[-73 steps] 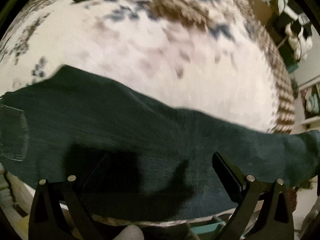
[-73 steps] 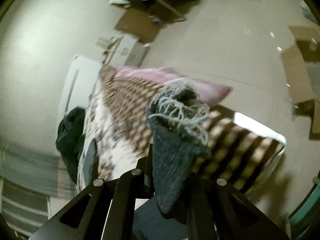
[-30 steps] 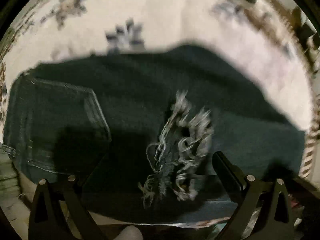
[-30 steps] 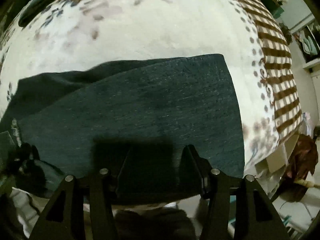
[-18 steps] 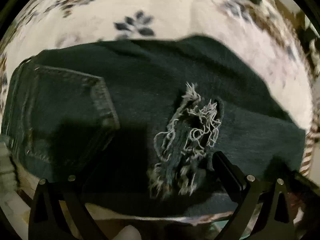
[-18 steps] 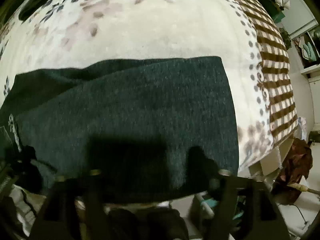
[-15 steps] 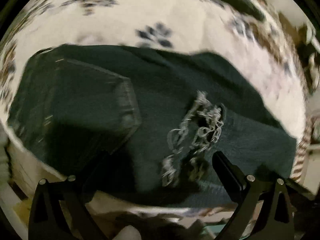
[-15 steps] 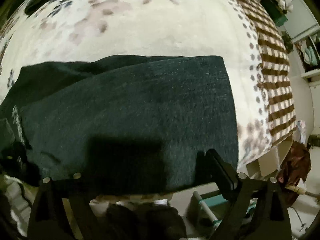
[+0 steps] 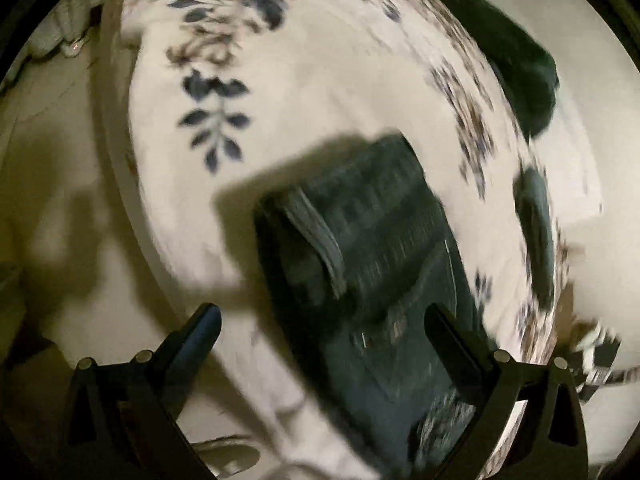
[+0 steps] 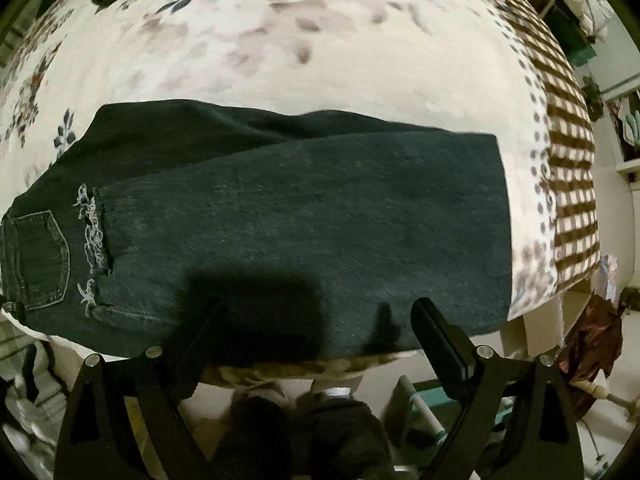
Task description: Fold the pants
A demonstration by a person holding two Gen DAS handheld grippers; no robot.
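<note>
The dark denim pants point(image 10: 304, 216) lie folded in half lengthwise across the floral bed cover, near its front edge. The frayed hem point(image 10: 93, 240) rests on the seat next to the back pocket point(image 10: 42, 260) at the left. My right gripper point(image 10: 316, 320) is open and empty above the pants' near edge. In the blurred left wrist view the waist end of the pants point(image 9: 376, 264) lies ahead of my left gripper point(image 9: 320, 320), which is open and empty.
The floral bed cover point(image 10: 304, 40) spreads behind the pants, with a brown checked part point(image 10: 572, 184) at the right. Another dark garment point(image 9: 524, 68) lies at the bed's far side. Floor and clutter show below the bed edge point(image 10: 592, 344).
My right gripper let go of the frayed hem, which now lies on the seat, and drew back open. My left gripper swung round to the waist end, with much blur.
</note>
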